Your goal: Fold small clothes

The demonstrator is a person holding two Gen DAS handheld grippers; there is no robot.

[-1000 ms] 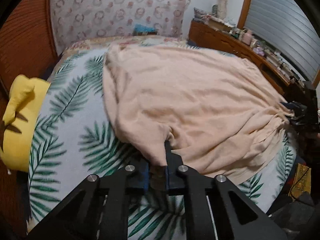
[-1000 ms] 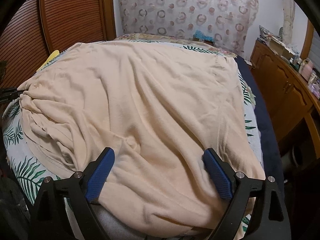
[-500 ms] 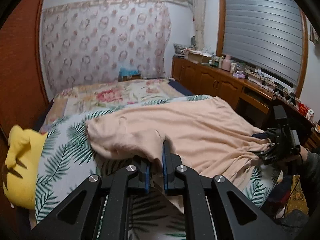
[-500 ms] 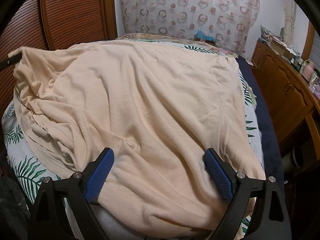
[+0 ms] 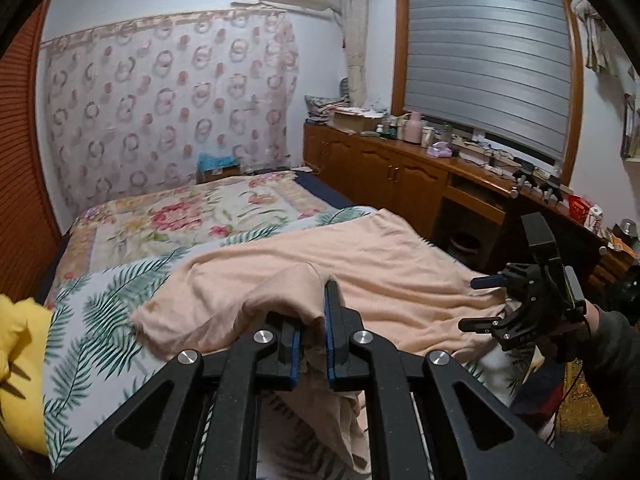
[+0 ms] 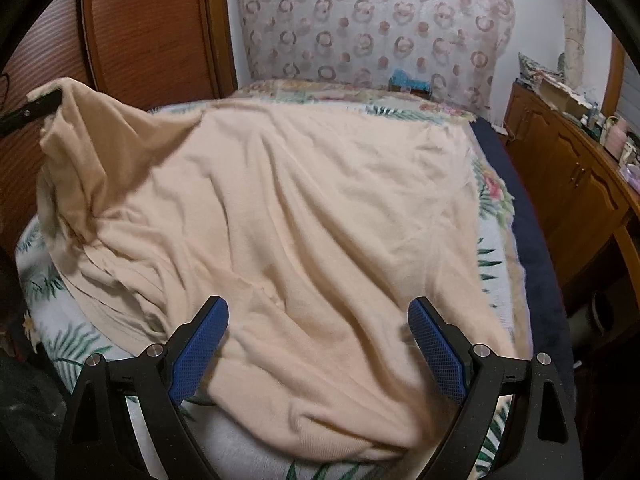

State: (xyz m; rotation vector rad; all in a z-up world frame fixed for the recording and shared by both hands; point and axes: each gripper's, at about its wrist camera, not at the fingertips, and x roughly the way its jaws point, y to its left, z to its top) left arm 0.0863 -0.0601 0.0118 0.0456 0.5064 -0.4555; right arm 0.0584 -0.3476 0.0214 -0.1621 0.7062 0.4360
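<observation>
A large peach garment lies spread over the bed. My left gripper is shut on one edge of it, and the cloth drapes over the left finger and hangs below the jaws. In the right wrist view that pinched corner stands lifted above the bed at the far left, with the left gripper on it. My right gripper is open wide just above the near hem of the garment, with cloth below its blue pads and nothing pinched. It also appears in the left wrist view as the right gripper.
The bed has a palm-leaf sheet and a floral cover further back. A yellow pillow lies at its left side. A cluttered wooden cabinet runs along the right, and wooden slatted doors along the left. A sleeved hand holds the right gripper.
My left gripper has risen with the garment's edge, pulling that corner up off the sheet, and now faces more toward the room. The right gripper has stayed still and open.
</observation>
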